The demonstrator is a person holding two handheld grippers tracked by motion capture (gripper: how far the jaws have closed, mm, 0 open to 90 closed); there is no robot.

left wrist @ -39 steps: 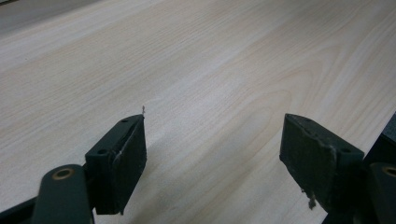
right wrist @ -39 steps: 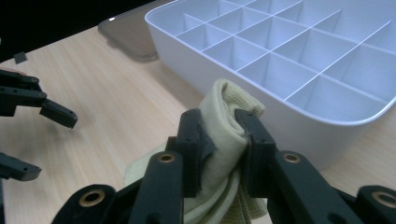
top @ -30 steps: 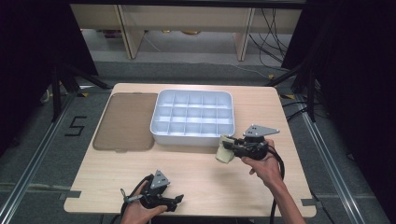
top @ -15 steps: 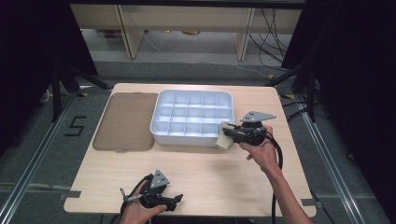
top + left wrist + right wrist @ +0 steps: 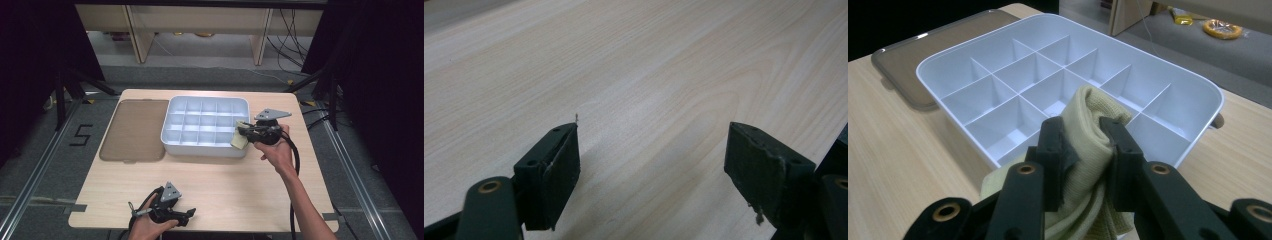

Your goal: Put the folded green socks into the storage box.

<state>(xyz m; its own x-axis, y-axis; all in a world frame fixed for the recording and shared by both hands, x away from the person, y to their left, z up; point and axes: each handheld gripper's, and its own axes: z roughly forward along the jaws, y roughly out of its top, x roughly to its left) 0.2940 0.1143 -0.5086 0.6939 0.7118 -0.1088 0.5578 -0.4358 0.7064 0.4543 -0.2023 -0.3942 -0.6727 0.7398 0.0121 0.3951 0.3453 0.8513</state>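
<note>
So the yellowish cloth (image 5: 1088, 130) is clamped in the right gripper (image 5: 245, 134) and has been lifted from the bare bench (image 5: 250, 190) to the near right corner of the white tray (image 5: 205, 149), probably for dropping in. The left gripper (image 5: 651, 160) is parked near, released.

Rolled cloth (image 5: 1087, 131), pale yellow-green.
Bunched upright, hanging over the near edge of the white divided tray (image 5: 1198, 90).

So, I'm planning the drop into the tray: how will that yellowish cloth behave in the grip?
The cloth is probably floppy: it bunches where the right gripper pinches it. Likely light, since its loose end hangs freely. Its knit surface probably won't slip.
</note>
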